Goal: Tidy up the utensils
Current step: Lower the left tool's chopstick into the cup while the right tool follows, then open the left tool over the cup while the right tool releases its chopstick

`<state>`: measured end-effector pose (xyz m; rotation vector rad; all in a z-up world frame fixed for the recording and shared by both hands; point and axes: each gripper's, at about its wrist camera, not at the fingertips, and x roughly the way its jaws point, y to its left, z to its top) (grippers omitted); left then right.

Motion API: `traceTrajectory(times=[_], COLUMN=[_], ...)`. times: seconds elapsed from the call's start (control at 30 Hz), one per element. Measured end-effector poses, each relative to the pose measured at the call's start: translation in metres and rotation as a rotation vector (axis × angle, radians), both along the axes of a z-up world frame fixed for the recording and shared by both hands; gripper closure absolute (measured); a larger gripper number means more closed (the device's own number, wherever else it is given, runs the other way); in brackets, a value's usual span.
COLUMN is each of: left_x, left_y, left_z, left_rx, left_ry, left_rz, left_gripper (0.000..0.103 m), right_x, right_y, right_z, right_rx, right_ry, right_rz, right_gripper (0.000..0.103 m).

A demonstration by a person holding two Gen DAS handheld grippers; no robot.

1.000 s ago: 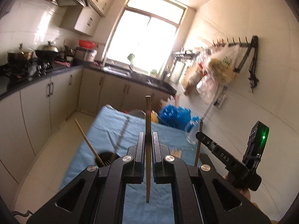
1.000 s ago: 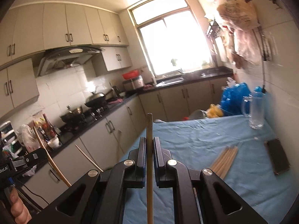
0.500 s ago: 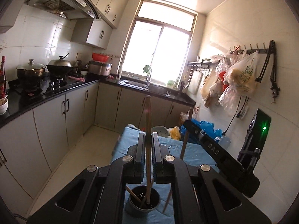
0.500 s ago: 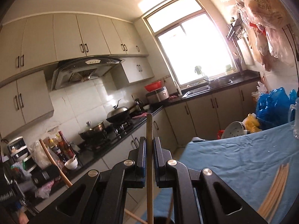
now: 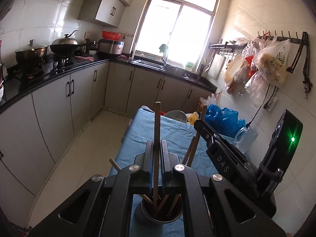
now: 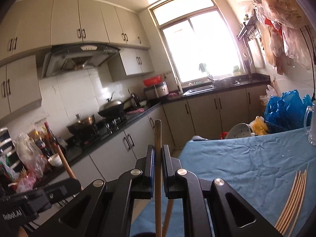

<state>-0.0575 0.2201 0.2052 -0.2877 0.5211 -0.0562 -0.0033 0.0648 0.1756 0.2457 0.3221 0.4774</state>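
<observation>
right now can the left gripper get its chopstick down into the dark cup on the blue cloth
Probably yes. The left gripper is shut on a chopstick whose lower end already hangs over the cup. The cup mouth is partly filled with other chopsticks, but gaps remain.

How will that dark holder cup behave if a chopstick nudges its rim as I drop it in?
The holder cup looks small and probably light, standing loose on the blue cloth, so it could slide. Several chopsticks lean outward inside, which may help it tip. The chopstick in the left gripper looks rigid, so it won't flex.
</observation>
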Motion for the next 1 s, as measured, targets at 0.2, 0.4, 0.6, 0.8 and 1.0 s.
traceTrajectory(times=[0.2, 0.4, 0.6, 0.8, 1.0], left_x=[-0.009, -0.028, -0.061, -0.079, -0.055], left_y=[0.002, 0.0, -0.02, -0.07, -0.14], left_z=[0.002, 0.012, 0.03, 0.028, -0.016], left_rx=[-0.005, -0.014, -0.008, -0.022, -0.034], left_ry=[0.008, -0.012, -0.074, -0.075, 0.075], left_rz=[0.021, 0.052, 0.039, -0.076, -0.23], left_gripper=[0.097, 0.075, 0.072, 0.065, 0.063], right_x=[-0.003, -0.013, -0.035, -0.05, -0.051], right_y=[0.0, -0.016, -0.054, -0.125, -0.22], right_z=[-0.008, 0.0, 0.012, -0.007, -0.053], right_rx=[-0.044, -0.022, -0.009, 0.005, -0.027], right_ry=[0.018, 0.015, -0.012, 0.064, 0.242], right_rz=[0.012, -0.008, -0.063, -0.179, -0.332], right_gripper=[0.093, 0.057, 0.045, 0.04, 0.04])
